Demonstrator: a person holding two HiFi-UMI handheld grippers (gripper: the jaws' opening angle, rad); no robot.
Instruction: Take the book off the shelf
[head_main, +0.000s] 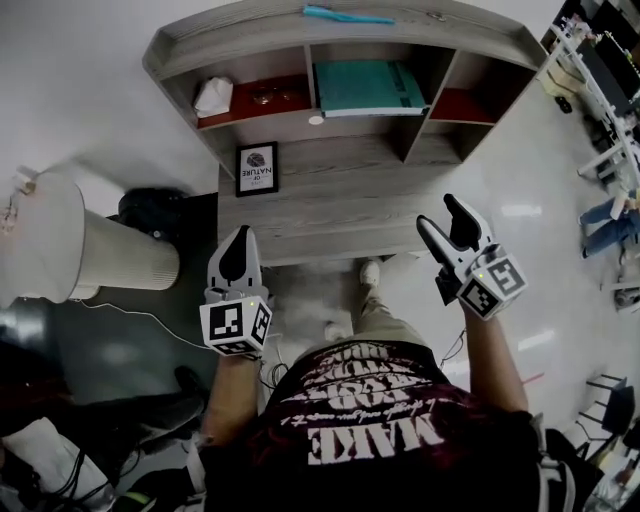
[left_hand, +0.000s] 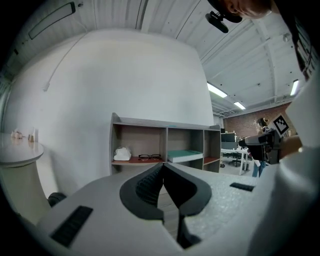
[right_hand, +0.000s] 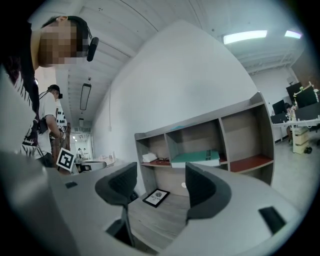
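Observation:
A teal book (head_main: 365, 87) lies flat in the middle compartment of the grey wooden shelf (head_main: 285, 124); it also shows in the left gripper view (left_hand: 185, 155) and the right gripper view (right_hand: 196, 157). Both grippers hover in front of the desk's near edge, well short of the shelf. My left gripper (head_main: 237, 243) points at the shelf with its jaws together and nothing between them (left_hand: 163, 167). My right gripper (head_main: 440, 215) stands open and empty, the book visible beyond the gap between its jaws (right_hand: 160, 182).
A framed picture (head_main: 257, 168) lies on the desk top (head_main: 340, 200) below the shelf. White cloth (head_main: 213, 96) and glasses (head_main: 265, 96) sit in the left compartment. A teal pen (head_main: 348, 16) lies on the shelf's top. A round white table (head_main: 50, 240) stands at left.

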